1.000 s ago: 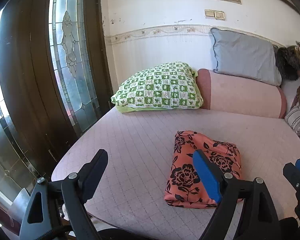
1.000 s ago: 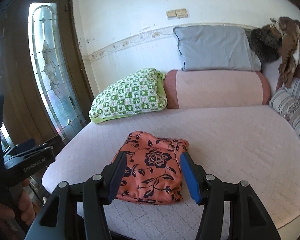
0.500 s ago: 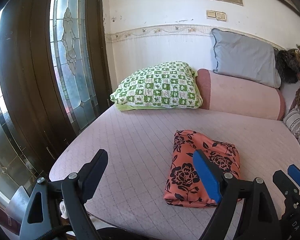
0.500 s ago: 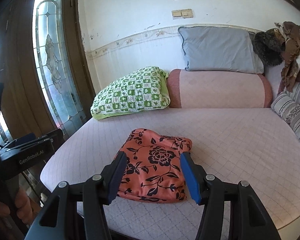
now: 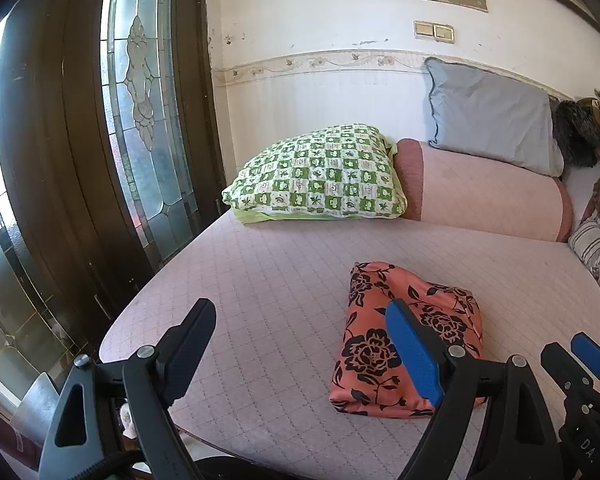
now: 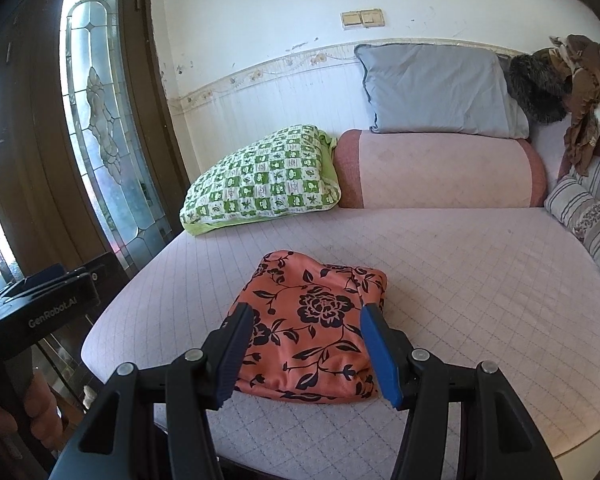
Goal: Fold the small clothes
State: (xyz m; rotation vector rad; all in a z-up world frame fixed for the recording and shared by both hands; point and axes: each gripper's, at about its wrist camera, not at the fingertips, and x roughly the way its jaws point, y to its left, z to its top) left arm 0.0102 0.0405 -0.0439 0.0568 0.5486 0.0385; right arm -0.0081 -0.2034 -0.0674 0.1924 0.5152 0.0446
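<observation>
Little has changed over the last second; both views have only drifted a touch, with the right tongs [image 6: 306, 354] sitting slightly lower at the edge of the left wrist view than before, and the orange floral garment [image 6: 312, 328] has kept its shape and place; I judge that the folding of this piece is done and that both hands are pausing or backing off. The garment lies as a compact folded bundle on the pink quilted bed [image 5: 284, 280], near the front edge, well apart from the green checked pillow [image 5: 320, 174] and the pink bolster [image 5: 484, 192] at the wall. The left tongs [image 5: 304, 344] stand wide open with nothing between them; the garment [image 5: 404, 336] lies beyond and to the right of their gap, partly behind the blue pad. The right tongs are about half open and hold nothing; in their view the bundle appears framed between the two pads, but it rests on the bed beyond them, apparently untouched.
</observation>
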